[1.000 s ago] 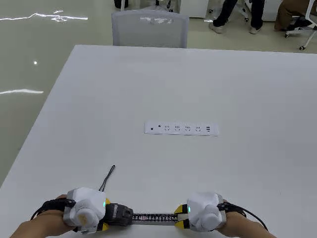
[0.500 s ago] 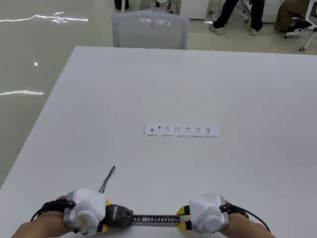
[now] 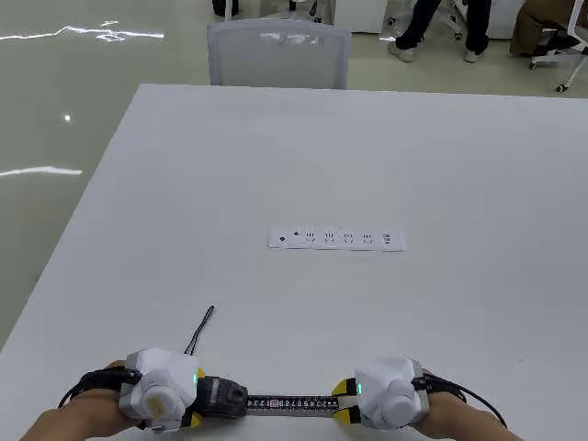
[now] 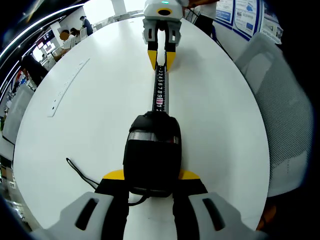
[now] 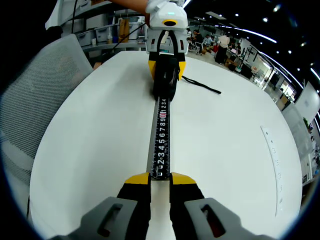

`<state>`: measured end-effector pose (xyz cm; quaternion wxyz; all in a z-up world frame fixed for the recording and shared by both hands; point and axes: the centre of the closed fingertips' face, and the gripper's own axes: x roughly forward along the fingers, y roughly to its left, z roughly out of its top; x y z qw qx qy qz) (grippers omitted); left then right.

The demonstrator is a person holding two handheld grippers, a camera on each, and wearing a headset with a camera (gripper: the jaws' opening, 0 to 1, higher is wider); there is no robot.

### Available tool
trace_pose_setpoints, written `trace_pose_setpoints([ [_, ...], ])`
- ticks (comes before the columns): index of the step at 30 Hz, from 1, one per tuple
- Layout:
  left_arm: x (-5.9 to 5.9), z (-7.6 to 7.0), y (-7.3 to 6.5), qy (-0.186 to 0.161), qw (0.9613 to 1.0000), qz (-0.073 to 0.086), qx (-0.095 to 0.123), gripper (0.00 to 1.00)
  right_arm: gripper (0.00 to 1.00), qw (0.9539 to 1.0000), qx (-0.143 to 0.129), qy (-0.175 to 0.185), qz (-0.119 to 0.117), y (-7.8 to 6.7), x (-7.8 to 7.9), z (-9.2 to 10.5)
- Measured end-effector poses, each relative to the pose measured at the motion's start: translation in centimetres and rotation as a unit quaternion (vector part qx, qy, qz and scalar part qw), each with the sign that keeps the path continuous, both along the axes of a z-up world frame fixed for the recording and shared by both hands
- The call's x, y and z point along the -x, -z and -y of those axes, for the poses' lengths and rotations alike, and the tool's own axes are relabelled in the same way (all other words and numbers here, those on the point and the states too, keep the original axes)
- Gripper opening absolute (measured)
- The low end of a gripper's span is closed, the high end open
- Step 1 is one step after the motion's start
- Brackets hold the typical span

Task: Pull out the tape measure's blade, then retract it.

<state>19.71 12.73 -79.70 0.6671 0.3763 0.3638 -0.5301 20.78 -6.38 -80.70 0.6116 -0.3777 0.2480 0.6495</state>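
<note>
The black tape measure case [image 3: 220, 398] sits low over the white table's near edge, and my left gripper [image 3: 195, 399] is shut on it; the case fills the middle of the left gripper view [image 4: 152, 152]. Its numbered blade [image 3: 289, 403] runs out to the right to my right gripper [image 3: 340, 401], which is shut on the blade's end. In the right gripper view the blade [image 5: 161, 140] stretches from my yellow-tipped fingers [image 5: 137, 181] to the case [image 5: 165, 75]. The left gripper view shows the blade [image 4: 160, 90] reaching the right gripper [image 4: 160, 59].
A white power strip [image 3: 336, 240] lies flat mid-table, beyond the grippers. The case's black wrist strap [image 3: 199, 330] trails on the table [image 3: 367, 156] to the left. A grey mesh chair [image 3: 278, 53] stands at the far edge, and people sit further back.
The right gripper has moved slightly right with the blade's end, so a little more blade shows. The left gripper and case have stayed in place.
</note>
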Motion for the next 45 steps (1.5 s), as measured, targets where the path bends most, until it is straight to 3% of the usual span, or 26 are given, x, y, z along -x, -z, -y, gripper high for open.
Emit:
trace_pose_setpoints([
  [16, 0.4, 0.4, -1.1, 0.001, 1.0000, 0.001, -0.001, 0.28, 0.12, 1.0000, 0.002, 0.002, 0.000, 0.0, 0.0, 0.8],
  [45, 0.0, 0.0, 0.2, 0.003, 1.0000, 0.001, -0.002, 0.28, 0.12, 1.0000, 0.007, 0.001, 0.003, 0.1, -0.1, 1.8],
])
